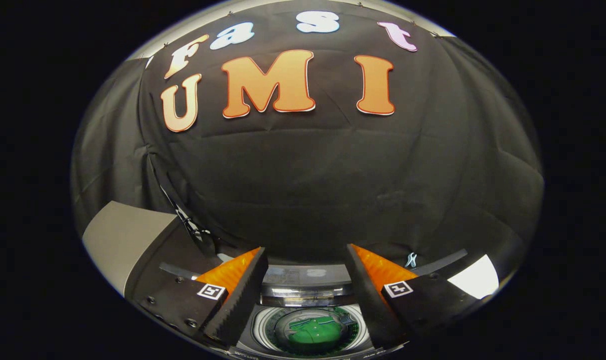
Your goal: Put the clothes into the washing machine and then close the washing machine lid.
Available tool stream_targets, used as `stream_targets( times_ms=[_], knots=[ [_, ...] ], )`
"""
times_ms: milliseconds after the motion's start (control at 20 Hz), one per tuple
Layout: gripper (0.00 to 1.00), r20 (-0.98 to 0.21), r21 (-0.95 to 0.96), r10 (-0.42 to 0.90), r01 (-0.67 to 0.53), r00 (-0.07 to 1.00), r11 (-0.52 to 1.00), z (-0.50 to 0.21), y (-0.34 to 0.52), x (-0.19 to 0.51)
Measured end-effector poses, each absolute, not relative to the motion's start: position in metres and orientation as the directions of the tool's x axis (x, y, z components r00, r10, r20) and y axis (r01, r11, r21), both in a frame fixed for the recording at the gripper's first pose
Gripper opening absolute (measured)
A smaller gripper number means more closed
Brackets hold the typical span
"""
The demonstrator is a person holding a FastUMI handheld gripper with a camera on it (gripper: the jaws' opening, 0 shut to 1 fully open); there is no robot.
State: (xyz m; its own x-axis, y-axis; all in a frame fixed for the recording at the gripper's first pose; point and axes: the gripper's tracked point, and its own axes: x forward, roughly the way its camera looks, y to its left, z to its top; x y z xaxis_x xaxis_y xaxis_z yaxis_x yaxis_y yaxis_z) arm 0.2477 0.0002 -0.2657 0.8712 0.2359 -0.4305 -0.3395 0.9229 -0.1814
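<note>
Gripper view is looking forward along the two fingers, with the gripper (305, 260) sitting above the top-loading washing machine with a round drum opening (310, 305). Fingers are standing spread wide — nothing is sitting between them, nothing being pinched.

Green garment (315, 331) is lying down inside the drum, below and between the fingers, resting on the drum bottom. It is sitting well clear of the drum wall ring on both sides.

Edges: the machine's raised lid or rear control panel, a shiny grey band (305, 280), is running crosswise just ahead of the fingertips. Can't tell from this angle whether that band is the lid itself or the panel behind it. The drum rim is showing pale and circular under the fingers.

Open room: gap between the fingers is lining up over the drum opening. Beyond the machine the black cloth booth wall (308, 180) is hanging close behind it. A grey slanted panel (120, 237) is standing off to the left of the machine — apart from the left finger. A small light-blue clip (411, 259) is hanging on the cloth past the right finger.

Gripper is pointing roughly level, tilted slightly down towards the drum.
</note>
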Motion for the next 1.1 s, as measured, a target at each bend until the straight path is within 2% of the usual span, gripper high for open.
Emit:
stream_targets(
  times_ms=[350,700,1100],
  knots=[
    [0.99,-0.435,-0.181,0.225,-0.329,0.872,0.927,-0.283,-0.013,0.221],
    [1.00,-0.581,-0.155,0.179,-0.324,0.794,0.933,-0.353,-0.039,0.183],
    [1.00,-0.590,-0.162,0.169,-0.321,0.789,0.933,-0.348,-0.051,0.179]
  ],
)
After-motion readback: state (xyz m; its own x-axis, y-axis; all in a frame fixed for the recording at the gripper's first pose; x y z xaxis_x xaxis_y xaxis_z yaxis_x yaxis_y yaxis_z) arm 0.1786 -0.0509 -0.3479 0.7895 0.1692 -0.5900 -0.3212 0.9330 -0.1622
